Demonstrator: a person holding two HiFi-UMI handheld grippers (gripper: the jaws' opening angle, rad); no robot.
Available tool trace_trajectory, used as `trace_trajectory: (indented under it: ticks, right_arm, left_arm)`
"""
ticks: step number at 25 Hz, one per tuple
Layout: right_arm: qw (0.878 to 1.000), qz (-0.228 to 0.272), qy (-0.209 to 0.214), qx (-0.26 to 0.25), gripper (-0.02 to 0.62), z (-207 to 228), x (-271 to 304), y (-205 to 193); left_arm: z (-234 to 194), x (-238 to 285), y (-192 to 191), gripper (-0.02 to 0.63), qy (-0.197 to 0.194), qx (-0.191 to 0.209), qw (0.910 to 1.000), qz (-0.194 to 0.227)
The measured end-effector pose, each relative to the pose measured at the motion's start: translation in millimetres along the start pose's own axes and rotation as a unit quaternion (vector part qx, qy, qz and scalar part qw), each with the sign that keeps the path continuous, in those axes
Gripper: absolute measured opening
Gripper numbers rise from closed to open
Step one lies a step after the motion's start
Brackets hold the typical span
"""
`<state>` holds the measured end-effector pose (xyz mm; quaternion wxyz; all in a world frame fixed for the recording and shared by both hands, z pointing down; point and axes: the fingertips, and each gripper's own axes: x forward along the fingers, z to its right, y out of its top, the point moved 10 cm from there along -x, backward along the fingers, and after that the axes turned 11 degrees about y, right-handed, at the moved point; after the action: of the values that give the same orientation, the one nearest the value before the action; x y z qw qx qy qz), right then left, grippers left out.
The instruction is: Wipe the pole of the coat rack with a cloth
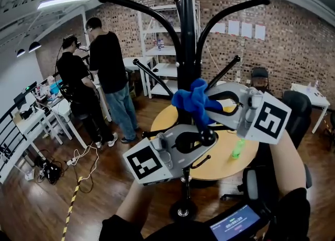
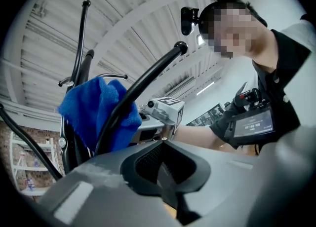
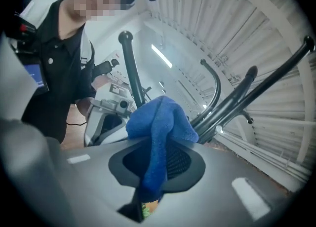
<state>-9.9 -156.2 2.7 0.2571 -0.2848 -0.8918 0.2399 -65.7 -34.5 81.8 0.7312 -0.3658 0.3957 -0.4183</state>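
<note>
The black coat rack pole [image 1: 187, 51] rises in the middle of the head view, with curved hooks branching off at the top. A blue cloth [image 1: 192, 101] is bunched against the pole at mid height. My right gripper [image 1: 210, 101] is shut on the cloth from the right; in the right gripper view the cloth [image 3: 160, 122] hangs out of the closed jaws [image 3: 157, 174] beside the rack's arms. My left gripper [image 1: 205, 139] sits lower, close to the pole, shut with nothing seen between its jaws [image 2: 165, 174]. From there the cloth [image 2: 96, 112] shows behind a hook arm [image 2: 143, 83].
A round wooden table [image 1: 220, 167] with a green bottle [image 1: 238, 148] stands just behind the rack. Two people [image 1: 110, 72] stand at desks on the left, with cables [image 1: 78, 159] on the floor. White shelving [image 1: 157, 51] and black chairs [image 1: 298, 114] line the brick wall.
</note>
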Motion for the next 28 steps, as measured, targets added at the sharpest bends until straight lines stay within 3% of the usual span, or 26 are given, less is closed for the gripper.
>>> trace_trajectory:
  ticks: [3,10,16,18,22,25,28]
  right_arm:
    - [0.997,0.076,-0.007,-0.021,0.049,-6.1,-10.6,27.6]
    - [0.994,0.060,-0.014,-0.093,0.049,-22.0,-29.9,71.8]
    - [0.993,0.079,-0.011,-0.084,0.049,-7.1,-22.0,59.5]
    - [0.996,0.057,-0.015,-0.073,0.049,-1.0,-15.2,44.6]
    - [0.997,-0.078,-0.026,0.003,0.049,6.1,0.5,-7.6]
    - [0.997,-0.072,-0.015,0.001,0.049,7.2,8.3,-23.4]
    - [0.996,-0.089,-0.011,-0.018,0.049,2.5,3.5,-13.3]
  left_arm:
    - [1.7,1.0,0.3,0.003,-0.004,0.000,1.0000,-0.007]
    - [3.4,-0.7,12.2,0.003,-0.005,-0.001,1.0000,0.003]
    - [4.6,1.0,25.0,0.003,-0.011,0.020,0.9997,0.000]
    - [3.7,-0.8,21.5,0.003,-0.009,0.020,0.9998,-0.003]
    - [4.5,-1.9,14.2,0.003,-0.004,0.016,0.9998,-0.006]
    - [3.9,-0.8,9.5,0.003,-0.002,0.012,0.9999,-0.011]
    - [3.2,0.9,9.9,0.003,-0.005,0.012,0.9999,-0.009]
